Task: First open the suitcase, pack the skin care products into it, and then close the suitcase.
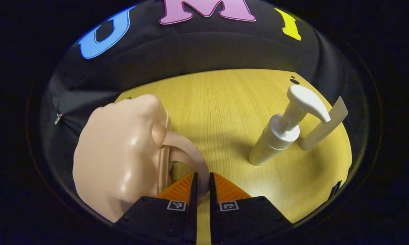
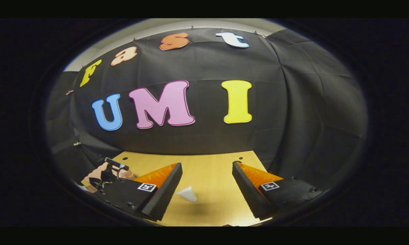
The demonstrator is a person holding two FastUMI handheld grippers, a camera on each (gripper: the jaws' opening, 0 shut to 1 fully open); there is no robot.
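Two tools appear. Left tool (image 1: 203,183), in the left gripper view, enters from 6 o'clock and points forward over the surface (image 1: 224,102); its two fingers (image 1: 182,189) stand nearly together, with the curved handle (image 1: 187,149) of the suitcase (image 1: 119,160) running down into the narrow gap between them. Both fingers seem to press on that handle, though the contact itself is partly hidden. One suitcase, a small glossy peach shell, lies at 9 o'clock from the tool tips, its handle side turned toward the tool; whether its lid is latched cannot be told.

One pump bottle (image 1: 276,136), white, stands on the surface at about 2 o'clock from the left tool, well apart from the suitcase, leaning in the fisheye view with its spout (image 1: 310,100) turned toward 3 o'clock. One flat pale tube or box (image 1: 323,127) stands just beside it on the 3 o'clock side; whether the two touch cannot be told. Count of skin care items on the surface: two.

Right tool (image 2: 207,190), in the right gripper view, is held level and high, aimed at the booth wall, its two fingers (image 2: 163,190) spread wide with nothing between them. One white spout tip (image 2: 188,194) shows low in the gap, below the fingers. At 9 o'clock in this view, part of the other tool's body (image 2: 110,170) shows against the peach suitcase.
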